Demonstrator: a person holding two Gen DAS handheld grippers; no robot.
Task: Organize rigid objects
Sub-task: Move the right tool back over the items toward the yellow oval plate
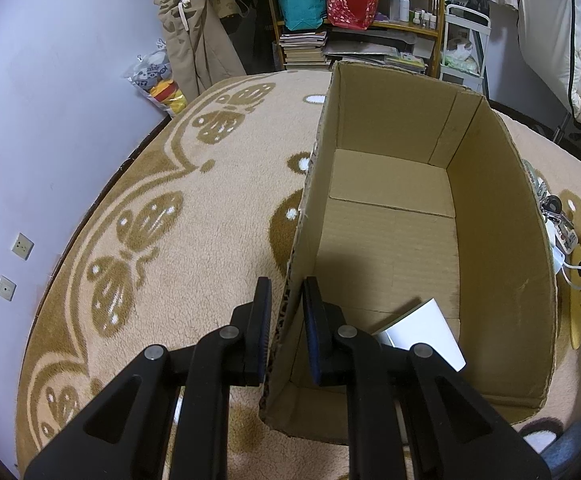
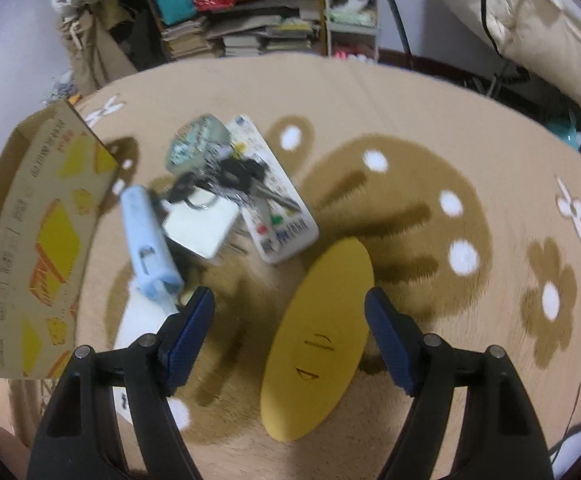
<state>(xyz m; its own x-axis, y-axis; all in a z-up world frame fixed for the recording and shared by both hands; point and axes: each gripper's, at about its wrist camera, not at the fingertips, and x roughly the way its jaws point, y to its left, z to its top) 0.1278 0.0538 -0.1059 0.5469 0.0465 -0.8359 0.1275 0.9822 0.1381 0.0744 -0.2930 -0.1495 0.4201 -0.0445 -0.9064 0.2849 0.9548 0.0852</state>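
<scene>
Right wrist view: right gripper hangs with jaws spread wide and empty above the yellow oval piece on the rug; its long axis runs lengthwise through the gap. Left gripper clenches the cardboard box wall.

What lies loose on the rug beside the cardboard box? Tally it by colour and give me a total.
White: 3 (remote, square block, flat piece)
Light blue: 1 (tube-shaped item)
Yellow: 1 (oval piece)
Pale green: 1 (round case)
Black and silver: 1 (key bunch)
Total: 7
</scene>
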